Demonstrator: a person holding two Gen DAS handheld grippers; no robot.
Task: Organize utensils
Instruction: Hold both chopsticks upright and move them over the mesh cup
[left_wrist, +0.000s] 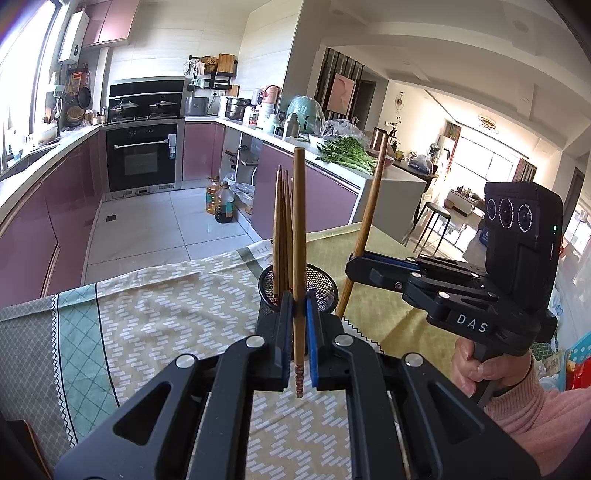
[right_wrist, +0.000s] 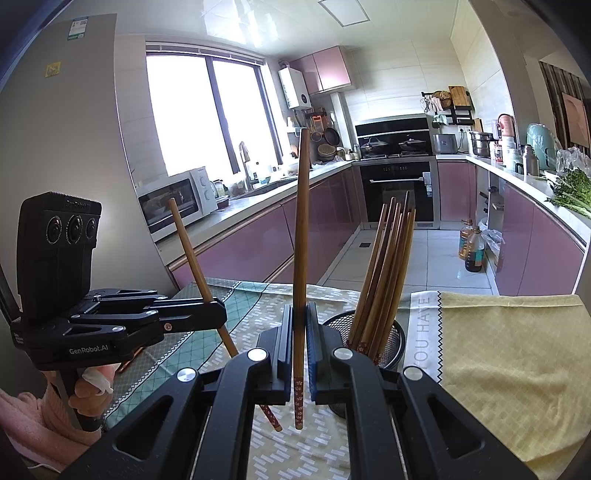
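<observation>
My left gripper (left_wrist: 298, 300) is shut on a brown wooden chopstick (left_wrist: 299, 229) held nearly upright, its patterned end hanging below the jaws. Just behind it stands a black mesh holder (left_wrist: 320, 284) with several chopsticks (left_wrist: 281, 229) in it. To the right, my right gripper (left_wrist: 354, 261) grips a second chopstick (left_wrist: 371, 206), which leans right. In the right wrist view my right gripper (right_wrist: 299, 310) is shut on that upright chopstick (right_wrist: 301, 229). The mesh holder (right_wrist: 393, 334) is just right of it. The left gripper (right_wrist: 221, 311) holds its tilted chopstick (right_wrist: 194, 254).
The table wears a green and beige patterned cloth (left_wrist: 159, 317) with a yellow cloth (right_wrist: 506, 354) on the right. A hand in a pink sleeve (left_wrist: 532, 398) holds the right gripper. Beyond the table's far edge are the kitchen floor, oil bottles (left_wrist: 221, 201) and purple cabinets.
</observation>
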